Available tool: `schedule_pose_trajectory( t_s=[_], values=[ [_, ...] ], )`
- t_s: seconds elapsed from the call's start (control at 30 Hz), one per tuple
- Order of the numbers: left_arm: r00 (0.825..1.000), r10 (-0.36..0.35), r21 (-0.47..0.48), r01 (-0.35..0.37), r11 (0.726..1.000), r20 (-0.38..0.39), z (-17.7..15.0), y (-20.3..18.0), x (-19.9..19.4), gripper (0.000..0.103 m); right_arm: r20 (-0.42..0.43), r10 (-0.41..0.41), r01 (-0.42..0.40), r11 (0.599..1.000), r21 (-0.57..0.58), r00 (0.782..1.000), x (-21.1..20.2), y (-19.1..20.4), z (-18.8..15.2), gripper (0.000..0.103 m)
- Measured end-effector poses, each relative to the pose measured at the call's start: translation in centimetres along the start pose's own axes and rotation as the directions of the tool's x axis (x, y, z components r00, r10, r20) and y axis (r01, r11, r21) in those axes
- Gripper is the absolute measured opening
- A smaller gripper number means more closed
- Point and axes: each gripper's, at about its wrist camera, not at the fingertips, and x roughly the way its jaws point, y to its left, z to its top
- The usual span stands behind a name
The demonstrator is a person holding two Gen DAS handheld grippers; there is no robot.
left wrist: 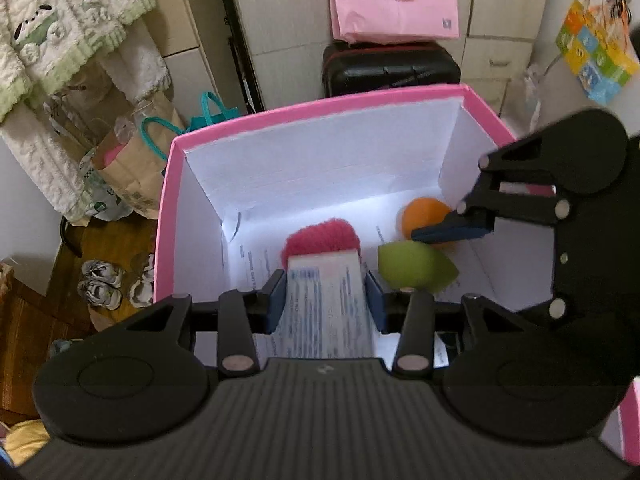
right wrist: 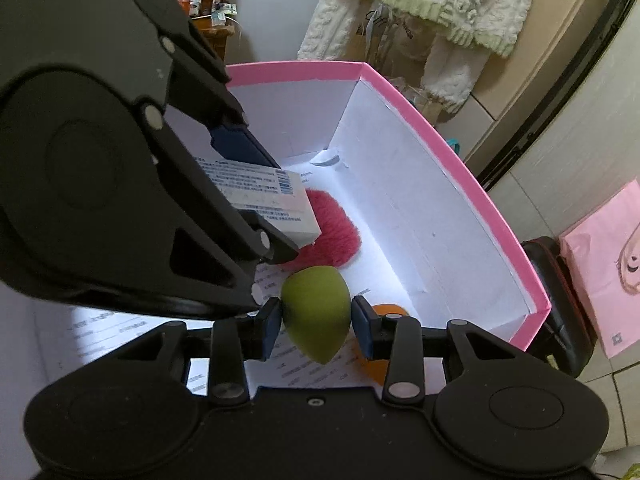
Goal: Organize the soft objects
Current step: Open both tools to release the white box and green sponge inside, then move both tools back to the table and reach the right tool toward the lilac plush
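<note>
1. Both claws reach into the pink box, which has a white lining and printed sheets on its floor.
2. My left claw is closed on a white printed carton, pads pressing its two long sides. The carton hangs just above the pink fluffy puff lying mid-floor.
3. My right claw is closed on the green teardrop sponge, pads at its widest part, pointed tip toward me. It is held over the box floor, near the right wall.
4. An orange sponge lies on the floor at the far right corner, partly hidden behind the right claw.
5. Handling, as I judge it: the green sponge looks light and squashy. It tapers, so a hold near the tip would likely slip; the wide middle is the safe place.
6. The carton reads stiff and light, with thin walls that could dent under a hard squeeze. The flat long sides suit the pads.
7. The puff looks very soft; I would pinch it through the centre.
</note>
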Motion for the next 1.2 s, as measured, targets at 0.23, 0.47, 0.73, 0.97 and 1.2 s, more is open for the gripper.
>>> schedule_pose_trajectory(
  t_s=[0.23,0.47,0.73,0.97,1.2],
  values=[
    [0.999,-0.046,-0.014,0.046,0.999,0.028,0.0,0.7,-1.7,0.050,0.033,-0.025,0.024,0.999,0.043,0.999,-1.7,-0.3,-0.9,0.049],
    [0.996,-0.078,0.006,0.077,0.997,0.050,-1.3,0.4,-6.5,0.053,0.069,-0.071,0.062,0.991,0.122,0.995,-6.4,0.6,-1.9,0.050],
    [0.988,-0.109,0.084,0.100,0.991,0.110,-3.1,-1.9,-14.0,0.058,0.095,-0.110,0.091,0.979,0.184,0.989,-12.7,2.1,-3.6,0.051],
    [0.977,-0.136,0.164,0.109,0.980,0.162,-4.9,-4.5,-18.8,0.064,0.130,-0.141,0.112,0.972,0.208,0.982,-17.6,3.8,-5.5,0.054],
    [0.963,-0.206,0.243,0.160,0.957,0.175,-7.1,-8.2,-21.3,0.064,0.166,-0.165,0.126,0.966,0.227,0.972,-21.5,5.5,-8.4,0.056]
  ],
)
